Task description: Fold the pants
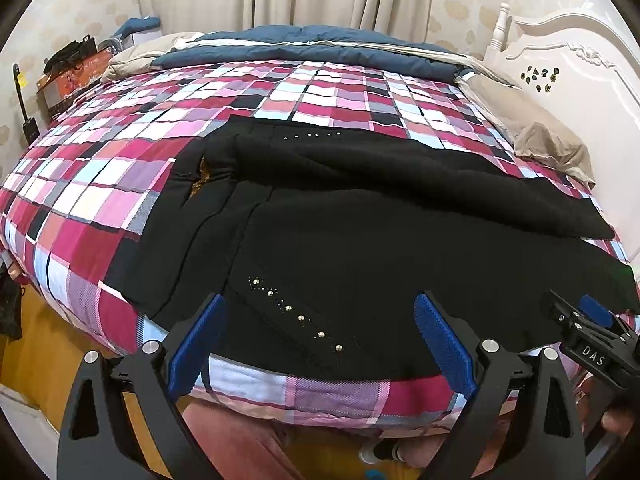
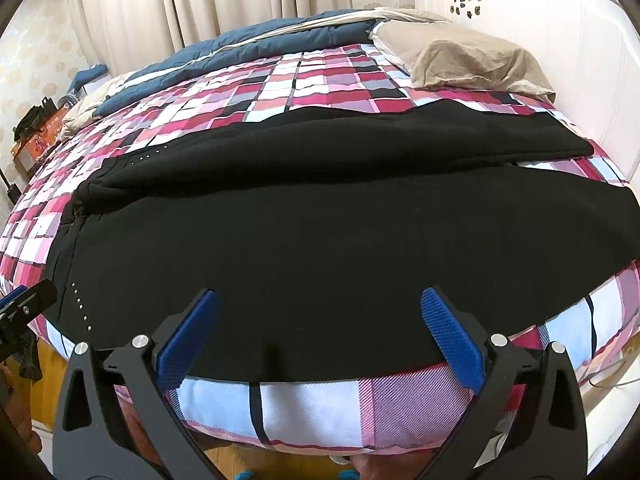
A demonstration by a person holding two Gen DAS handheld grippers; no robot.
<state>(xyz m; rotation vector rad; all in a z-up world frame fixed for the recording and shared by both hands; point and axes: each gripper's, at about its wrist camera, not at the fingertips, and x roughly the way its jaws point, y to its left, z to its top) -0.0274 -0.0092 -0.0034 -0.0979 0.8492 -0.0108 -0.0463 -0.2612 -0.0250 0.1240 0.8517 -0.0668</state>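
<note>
Black pants (image 1: 360, 240) spread flat on the bed (image 1: 120, 184), just ahead of both grippers, long axis running left to right across the view. Left gripper (image 1: 320, 340) spread wide, empty, over the studded waist end. Right gripper (image 2: 320, 336) likewise spread, empty, over the near leg. Far leg straight ahead, beyond the near one. Pillow (image 2: 472, 64) ahead and right, duvet (image 2: 256, 44) farther off; neither likely in the way.

Matt black cloth pants (image 1: 360, 240), shiny metal studs (image 1: 301, 317)
</note>
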